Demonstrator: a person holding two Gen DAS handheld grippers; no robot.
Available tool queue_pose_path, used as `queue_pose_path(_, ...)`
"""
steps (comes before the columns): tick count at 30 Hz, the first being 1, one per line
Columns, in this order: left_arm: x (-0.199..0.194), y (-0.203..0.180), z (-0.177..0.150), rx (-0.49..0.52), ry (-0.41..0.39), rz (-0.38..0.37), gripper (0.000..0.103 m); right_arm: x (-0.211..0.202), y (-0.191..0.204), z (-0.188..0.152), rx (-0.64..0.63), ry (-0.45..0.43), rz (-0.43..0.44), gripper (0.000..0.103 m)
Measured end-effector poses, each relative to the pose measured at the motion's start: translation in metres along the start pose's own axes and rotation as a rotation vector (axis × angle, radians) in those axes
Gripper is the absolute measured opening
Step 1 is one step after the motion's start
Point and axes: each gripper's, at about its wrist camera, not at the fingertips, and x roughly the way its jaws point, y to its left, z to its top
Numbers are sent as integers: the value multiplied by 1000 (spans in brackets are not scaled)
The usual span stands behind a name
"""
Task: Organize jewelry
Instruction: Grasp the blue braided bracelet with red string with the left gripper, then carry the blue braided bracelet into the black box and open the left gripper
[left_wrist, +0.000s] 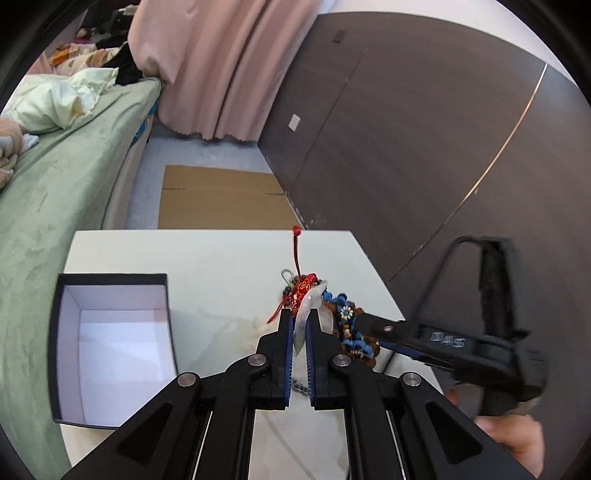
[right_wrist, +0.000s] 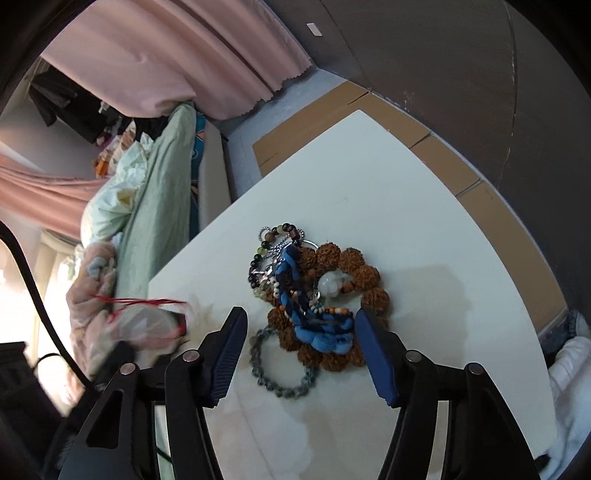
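Left tool (left_wrist: 300, 317) clamped on clear pouch (left_wrist: 306, 310) beside jewelry pile (right_wrist: 317, 295); right tool (right_wrist: 301, 321) agape around blue braid (right_wrist: 325, 328).

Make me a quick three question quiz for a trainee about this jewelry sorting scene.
1. True or false: the left tongs are shut on a clear pouch with a red charm.
2. Which best describes the right tongs? A. open around the blue braided bracelet B. shut on the brown bead bracelet C. inside the box
3. What is inside the open black box?

Key: 1 true; 2 A; 3 nothing visible, just its white lining.
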Motion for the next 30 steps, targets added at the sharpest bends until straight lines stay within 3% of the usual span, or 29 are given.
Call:
queue_pose_path(2, -5, 4, 2, -9, -9, -4, 6, 7, 4, 2, -13, -2, -23, 59)
queue_pose_path(4, -10, 7, 3, -16, -18, -5, 6, 12, 5, 3, -18, 7, -26, 30)
queue_pose_path(6, -16, 10, 3, -21, -26, -7, 6, 17, 4, 2, -11, 20, -14, 10)
queue_pose_path(9, -25, 14, 2, -29, -40, -9, 6, 9, -1, 2, 25, -15, 26, 10)
queue_pose_path(18, -58, 34, 8, -53, -112, 0, 6, -30, 12, -3, 46, -133, 259, 10)
queue_pose_path(30, -83, 75, 11, -142, -153, 58, 6, -33, 66, -22, -35, -143, 409, 10)
